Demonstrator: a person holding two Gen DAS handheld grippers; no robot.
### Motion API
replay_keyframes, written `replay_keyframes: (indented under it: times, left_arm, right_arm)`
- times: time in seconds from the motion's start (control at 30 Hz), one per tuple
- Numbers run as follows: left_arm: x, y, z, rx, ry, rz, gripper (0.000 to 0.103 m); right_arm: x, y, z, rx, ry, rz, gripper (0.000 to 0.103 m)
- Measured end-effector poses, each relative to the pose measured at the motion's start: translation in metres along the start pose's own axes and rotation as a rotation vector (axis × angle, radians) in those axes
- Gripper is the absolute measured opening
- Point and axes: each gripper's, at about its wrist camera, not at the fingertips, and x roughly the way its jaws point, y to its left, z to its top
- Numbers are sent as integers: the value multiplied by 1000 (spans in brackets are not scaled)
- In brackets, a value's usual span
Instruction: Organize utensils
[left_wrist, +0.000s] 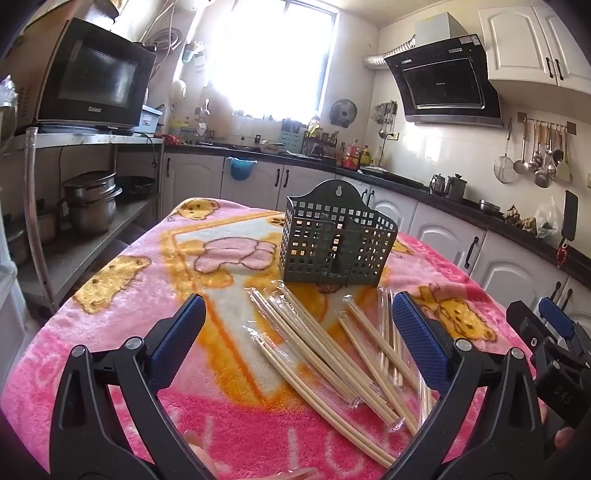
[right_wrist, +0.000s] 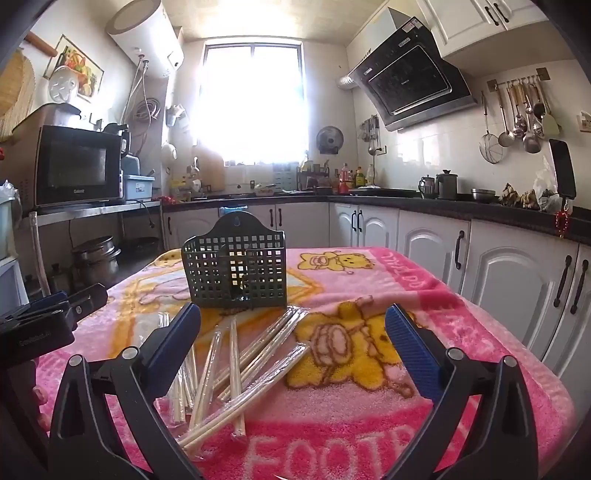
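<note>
Your chopsticks (left_wrist: 332, 343) lie in a loose, crossed heap on the pink cartoon-bear blanket (left_wrist: 147, 302), most of them in clear plastic sleeves. In the left wrist view the heap spreads from centre toward 5 o'clock; in the right wrist view it sits at about 7 o'clock, low between centre and the left finger. Just beyond the heap, at 12 o'clock from it, the dark green perforated utensil caddy (left_wrist: 338, 240) stands upright on the blanket, its hanging tab with a keyhole slot at the back. A divider splits it into compartments; nothing shows inside them.

Your left gripper (left_wrist: 299, 325) has its jaws spread wide, the blue pads on either side of the heap and above it, gripping nothing. Whether the right-hand finger touches the nearest sleeve cannot be told. Your right gripper (right_wrist: 291, 332) is likewise wide apart and holds nothing; part of the heap lies between its fingers, toward the left one, with bare blanket toward the right one.

Each gripper shows at the edge of the other's view, at 3 o'clock and 9 o'clock.

Around the table: a black microwave (left_wrist: 96, 77) on a steel shelf at 10 o'clock, a bright window (right_wrist: 251, 103) at 12, a slanted range hood (right_wrist: 410, 77) at 2.
</note>
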Motion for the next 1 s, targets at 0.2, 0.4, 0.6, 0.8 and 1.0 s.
replay_keyframes:
  times: [0.2, 0.4, 0.6, 0.8, 1.0]
  left_arm:
    - [-2, -2, 3, 0, -6, 2, 94]
    - [-2, -2, 3, 0, -5, 2, 94]
    - [-2, -3, 4, 1, -5, 3, 94]
    - [-2, -2, 4, 0, -6, 1, 94]
    - [-2, -3, 4, 0, -7, 3, 94]
  right_arm:
    - [1, 1, -2, 3, -3, 4, 97]
    - [0, 3, -2, 2, -9, 9, 97]
    - [-1, 2, -2, 2, -12, 9, 97]
    - [0, 3, -2, 4, -9, 8, 97]
    - [0, 2, -2, 6, -7, 8, 97]
